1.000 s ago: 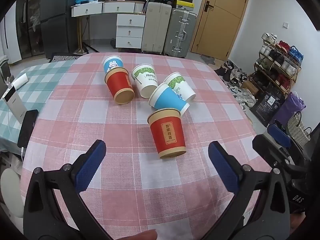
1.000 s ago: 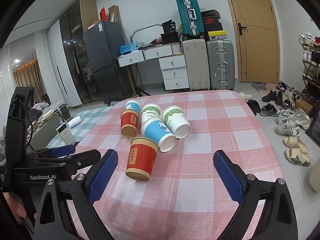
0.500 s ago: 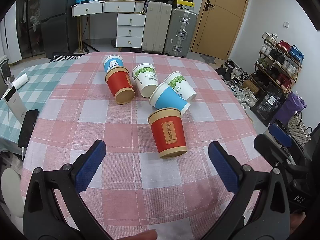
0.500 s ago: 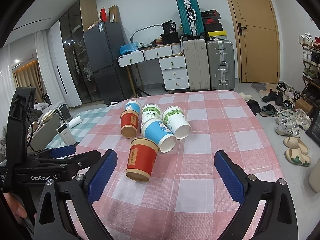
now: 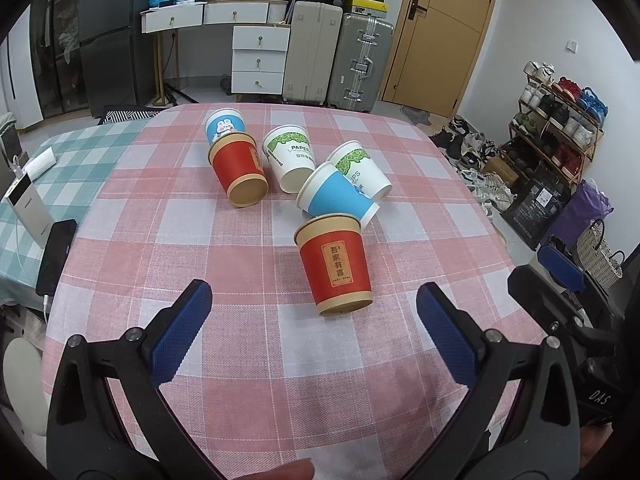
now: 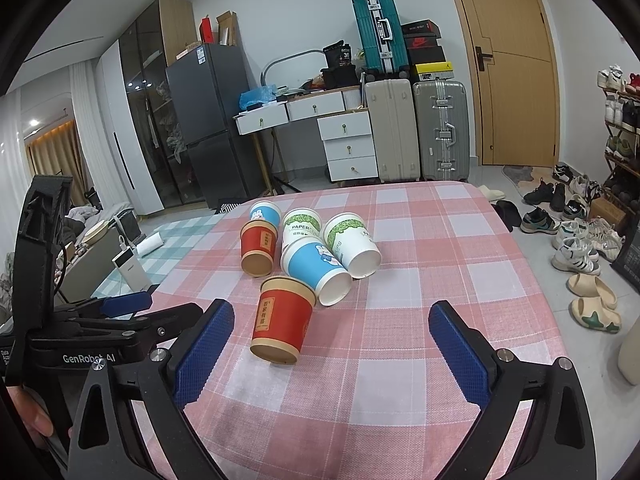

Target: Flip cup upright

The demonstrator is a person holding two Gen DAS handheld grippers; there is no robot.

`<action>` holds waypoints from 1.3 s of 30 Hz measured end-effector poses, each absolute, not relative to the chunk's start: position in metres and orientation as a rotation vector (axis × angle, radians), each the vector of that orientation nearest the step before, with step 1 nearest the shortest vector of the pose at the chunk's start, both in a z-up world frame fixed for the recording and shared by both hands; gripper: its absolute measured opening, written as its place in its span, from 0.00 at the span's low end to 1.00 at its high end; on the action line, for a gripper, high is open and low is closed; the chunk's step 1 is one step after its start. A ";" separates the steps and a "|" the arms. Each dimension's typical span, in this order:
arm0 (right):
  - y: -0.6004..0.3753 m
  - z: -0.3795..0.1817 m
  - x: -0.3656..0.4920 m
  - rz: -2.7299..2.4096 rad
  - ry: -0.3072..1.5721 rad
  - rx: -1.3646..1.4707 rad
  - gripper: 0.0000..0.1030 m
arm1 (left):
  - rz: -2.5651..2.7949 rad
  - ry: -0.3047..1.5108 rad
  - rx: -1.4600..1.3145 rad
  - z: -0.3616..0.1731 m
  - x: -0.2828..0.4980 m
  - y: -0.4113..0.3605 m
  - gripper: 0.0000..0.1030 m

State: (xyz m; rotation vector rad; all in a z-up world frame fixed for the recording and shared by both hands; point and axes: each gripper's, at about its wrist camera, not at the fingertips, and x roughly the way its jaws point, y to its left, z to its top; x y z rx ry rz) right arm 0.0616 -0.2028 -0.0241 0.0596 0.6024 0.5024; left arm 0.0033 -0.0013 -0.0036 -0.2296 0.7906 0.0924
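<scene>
The nearest red cup is seen lying on the checked tablecloth, its brown mouth toward the cameras, its base against a blue cup. On the left, the left gripper is held wide apart, empty. On the right, the right gripper is spread too. Compared with one second ago, almost nothing is changed.

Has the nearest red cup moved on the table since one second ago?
No. The nearest red cup lies on the same checks of the tablecloth, its mouth against the blue cup; only the camera view drifted slightly.
</scene>
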 end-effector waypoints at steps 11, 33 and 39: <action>-0.203 -0.024 0.062 0.503 0.603 0.060 0.97 | 0.091 0.793 -0.230 -0.003 0.004 -0.001 0.99; -0.209 -0.027 0.060 0.510 0.600 0.069 0.97 | 0.094 0.800 -0.231 -0.004 0.002 0.000 0.99; -0.209 -0.028 0.059 0.510 0.601 0.071 0.97 | 0.096 0.806 -0.232 -0.007 0.002 0.000 0.99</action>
